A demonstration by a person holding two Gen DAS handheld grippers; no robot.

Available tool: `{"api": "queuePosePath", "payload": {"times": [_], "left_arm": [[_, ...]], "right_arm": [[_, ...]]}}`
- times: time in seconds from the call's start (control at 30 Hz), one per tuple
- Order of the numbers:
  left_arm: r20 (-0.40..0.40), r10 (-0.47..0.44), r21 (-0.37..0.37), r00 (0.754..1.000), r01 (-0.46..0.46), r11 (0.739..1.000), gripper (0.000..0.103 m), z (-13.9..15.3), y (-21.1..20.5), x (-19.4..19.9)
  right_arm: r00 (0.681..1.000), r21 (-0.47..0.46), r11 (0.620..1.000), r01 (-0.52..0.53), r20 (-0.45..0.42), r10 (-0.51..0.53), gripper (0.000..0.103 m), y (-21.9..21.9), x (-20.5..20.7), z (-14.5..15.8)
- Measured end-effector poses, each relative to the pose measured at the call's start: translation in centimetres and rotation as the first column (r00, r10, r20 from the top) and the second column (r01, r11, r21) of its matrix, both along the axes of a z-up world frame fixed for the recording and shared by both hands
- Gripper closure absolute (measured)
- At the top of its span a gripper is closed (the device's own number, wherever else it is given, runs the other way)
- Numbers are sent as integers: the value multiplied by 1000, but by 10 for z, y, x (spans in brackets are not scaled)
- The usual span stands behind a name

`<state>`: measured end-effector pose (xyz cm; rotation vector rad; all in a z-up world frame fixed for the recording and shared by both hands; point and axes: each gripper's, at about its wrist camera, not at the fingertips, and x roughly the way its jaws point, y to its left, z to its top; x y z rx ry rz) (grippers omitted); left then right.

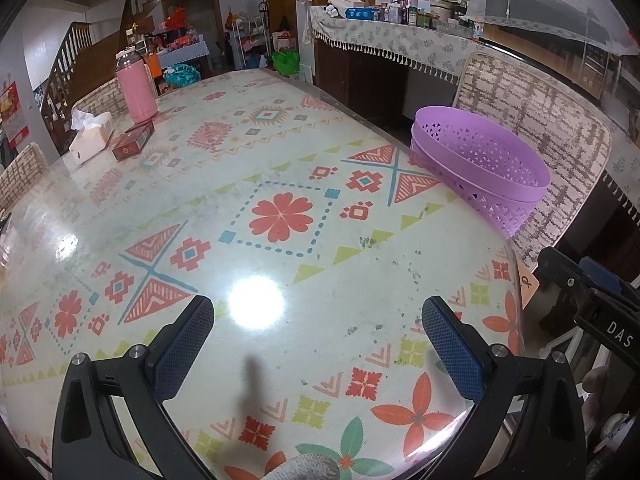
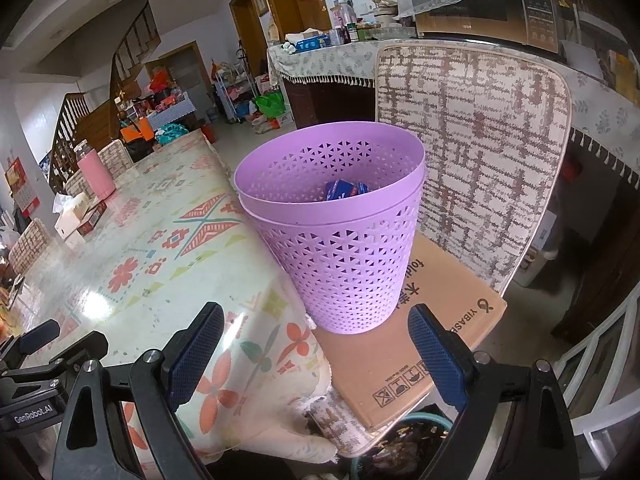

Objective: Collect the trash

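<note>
A purple perforated waste basket (image 2: pixel 340 236) stands on a cardboard box (image 2: pixel 420 344) on a chair beside the table. A blue packet (image 2: pixel 346 190) lies inside it. The basket also shows in the left wrist view (image 1: pixel 480 172) past the table's right edge. My left gripper (image 1: pixel 318 344) is open and empty above the patterned table (image 1: pixel 280 216). My right gripper (image 2: pixel 316 352) is open and empty, just in front of the basket's base, over the table edge and the box. The right gripper's body shows at the right of the left wrist view (image 1: pixel 588 300).
At the table's far left stand a pink flask (image 1: pixel 136 88), a tissue box (image 1: pixel 90 136) and a red carton (image 1: pixel 134 142). A chair back (image 2: pixel 472 152) rises behind the basket. A sideboard (image 1: pixel 400 40) with clutter stands beyond.
</note>
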<state>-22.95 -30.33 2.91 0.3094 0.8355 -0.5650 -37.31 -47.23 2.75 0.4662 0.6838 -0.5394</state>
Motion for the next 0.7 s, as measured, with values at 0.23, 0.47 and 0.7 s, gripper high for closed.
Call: {"api": "queuePosePath", "payload": {"times": [0.23, 0.47, 0.7], "left_arm": [[-8, -6, 8, 1000, 7, 1000, 0, -3, -5, 2], [-21, -17, 15, 1000, 17, 1000, 0, -6, -13, 2], [-27, -37, -16, 999, 37, 999, 0, -2, -10, 1]], "right_arm": [[1000, 13, 1000, 2, 0, -2, 7, -4, 0, -3], [1000, 15, 1000, 4, 4, -4, 7, -7, -1, -4], [1000, 6, 1000, 12, -14, -11, 7, -7, 0, 2]]}}
